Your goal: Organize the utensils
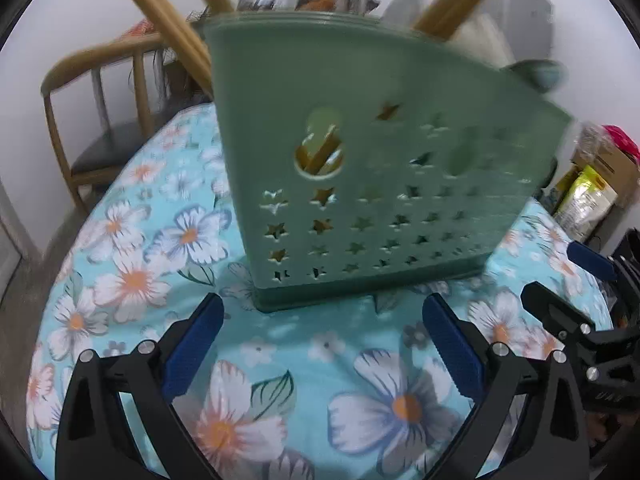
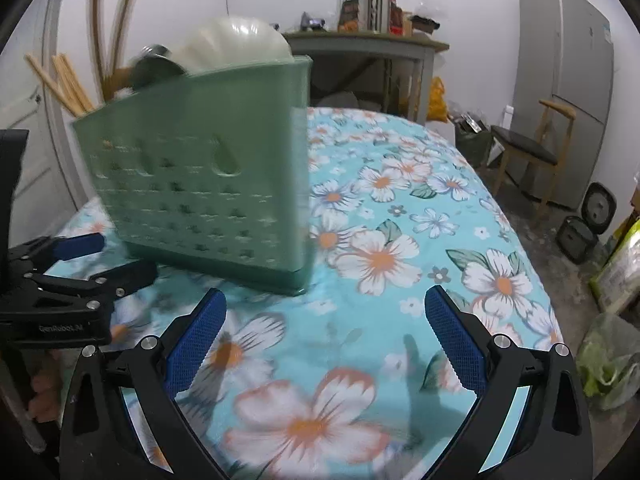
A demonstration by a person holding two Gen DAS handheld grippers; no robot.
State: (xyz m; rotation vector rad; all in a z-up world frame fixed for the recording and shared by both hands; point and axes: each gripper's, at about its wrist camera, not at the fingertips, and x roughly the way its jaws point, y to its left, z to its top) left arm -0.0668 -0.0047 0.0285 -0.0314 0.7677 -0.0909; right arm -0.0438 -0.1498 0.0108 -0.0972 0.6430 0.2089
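While both claws gape wide and empty, left claw [image 1: 322, 344] and right claw [image 2: 324, 344] face the green utensil basket [image 1: 360, 184] at 12 o'clock on the floral tabletop [image 2: 400, 248], chopsticks [image 1: 168, 28] inside.

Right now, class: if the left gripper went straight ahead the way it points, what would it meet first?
Probably the green holder: the left gripper, jaws open and empty, faces its starred wall low down. Depth is unclear; it may touch the floral cloth first.
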